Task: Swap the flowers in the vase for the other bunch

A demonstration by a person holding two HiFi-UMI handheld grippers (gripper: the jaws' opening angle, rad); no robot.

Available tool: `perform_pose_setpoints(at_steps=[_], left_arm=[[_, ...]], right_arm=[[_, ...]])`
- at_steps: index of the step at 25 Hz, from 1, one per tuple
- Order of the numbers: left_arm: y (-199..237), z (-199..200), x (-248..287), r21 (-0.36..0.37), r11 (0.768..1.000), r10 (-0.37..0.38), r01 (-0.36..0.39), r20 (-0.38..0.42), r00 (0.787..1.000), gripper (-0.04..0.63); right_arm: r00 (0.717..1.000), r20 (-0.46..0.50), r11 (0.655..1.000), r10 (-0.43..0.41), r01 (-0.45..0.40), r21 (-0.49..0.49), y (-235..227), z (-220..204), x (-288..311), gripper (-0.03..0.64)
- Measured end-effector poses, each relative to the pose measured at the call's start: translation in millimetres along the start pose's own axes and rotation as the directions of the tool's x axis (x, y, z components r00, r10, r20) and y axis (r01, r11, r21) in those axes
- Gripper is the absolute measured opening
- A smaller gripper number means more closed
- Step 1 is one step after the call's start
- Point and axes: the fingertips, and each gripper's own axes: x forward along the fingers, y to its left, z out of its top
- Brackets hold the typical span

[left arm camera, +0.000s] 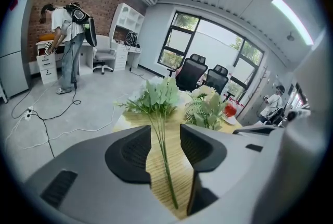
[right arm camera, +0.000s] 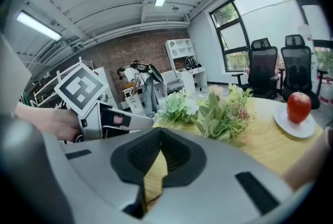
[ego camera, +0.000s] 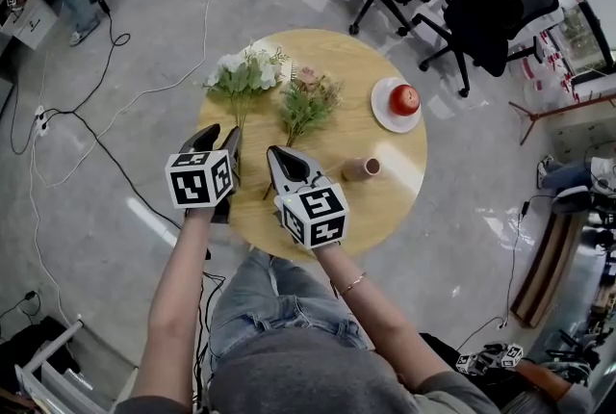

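The left gripper (ego camera: 221, 135) has its jaws wide around the stems of the white bunch (ego camera: 243, 75), not pressing them. The right gripper (ego camera: 277, 155) has its jaws together, empty. The white bunch lies left of the vase (ego camera: 361, 168), with the pink bunch (ego camera: 308, 102) between.

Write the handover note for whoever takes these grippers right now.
Left gripper: open, jaws either side of the white bunch stems, not gripping.
Right gripper: shut, empty.
White bunch and pink bunch both lie on the table; the vase is empty, to the right of the grippers.
Done: vase emptied.
Left: put the replacement bunch in the vase. Which bunch that is can't be told.
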Motion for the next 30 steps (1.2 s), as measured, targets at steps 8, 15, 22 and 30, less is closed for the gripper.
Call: perform_pose_setpoints(at_steps=[8, 15, 22, 30], left_arm=[[10.2, 0.3, 34.9, -0.008, 1.000, -0.023, 0.022, -0.060, 0.998, 0.198], [12.4, -7.2, 63.7, -0.023, 0.998, -0.057, 0.054, -0.138, 0.989, 0.209], [10.7, -1.1, 85.7, -0.038, 0.997, -0.075, 0.069, -0.186, 0.980, 0.213], [13.1, -3.8, 96.3, -0.011, 0.999, -0.046, 0.044, -0.233, 0.971, 0.165]], right_arm=[[1.000, -0.018, 1.000, -0.008, 0.008, 0.021, -13.6, -0.2, 16.5, 0.011], [0.999, -0.036, 0.999, -0.002, 0.004, 0.048, -20.0, -7.0, 25.2, 0.011], [0.999, -0.050, 0.998, -0.004, 0.007, 0.057, -29.3, -6.7, 30.6, 0.011], [0.998, -0.054, 0.997, -0.017, 0.021, 0.073, -39.1, -10.5, 30.9, 0.011]])
